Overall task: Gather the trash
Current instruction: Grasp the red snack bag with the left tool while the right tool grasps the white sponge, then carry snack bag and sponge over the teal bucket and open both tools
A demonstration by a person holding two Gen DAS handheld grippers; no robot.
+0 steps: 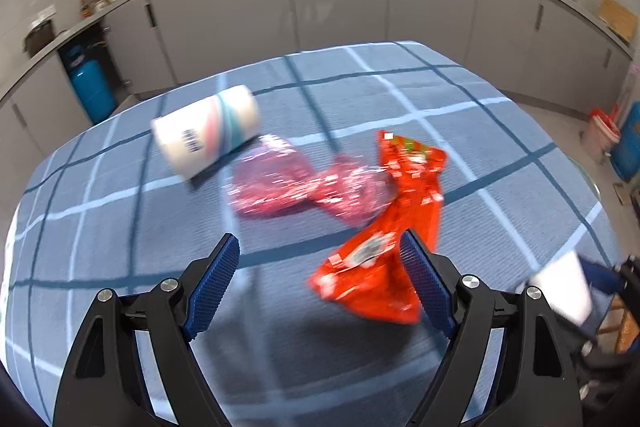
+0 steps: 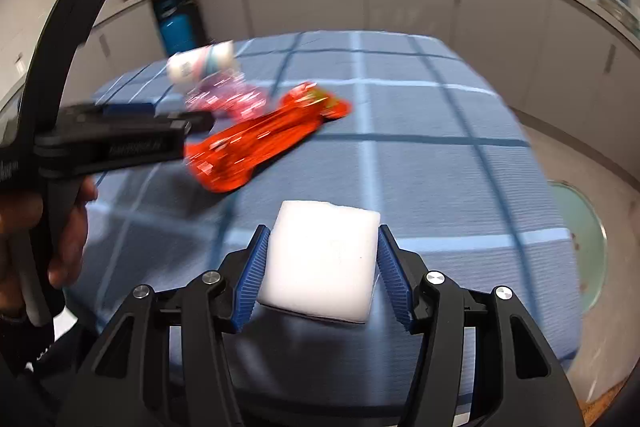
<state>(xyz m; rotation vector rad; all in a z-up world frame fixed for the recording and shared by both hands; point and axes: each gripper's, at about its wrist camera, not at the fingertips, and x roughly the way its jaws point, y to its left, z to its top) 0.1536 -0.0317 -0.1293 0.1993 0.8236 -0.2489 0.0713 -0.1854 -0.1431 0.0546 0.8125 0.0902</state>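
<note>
- A paper cup (image 1: 206, 129) lay tipped over at the tabletop's (image 1: 460, 155) left.
- A pink wrapper (image 1: 304, 187) lay beside it.
- Left tongs (image 1: 320, 259) gaped empty over the red wrapper (image 1: 384, 227), apparently lining up.
- Right tongs (image 2: 320, 255) pinched a white pad (image 2: 320, 259) for collection.

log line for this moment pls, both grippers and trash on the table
left gripper: open above red foil wrapper | right gripper: shut on white square pad | on blue checked tablecloth: pink foil wrapper, white paper cup on side

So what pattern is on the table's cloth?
Blue tablecloth checked with dark and pale lines, clearest from the left wrist.
</note>
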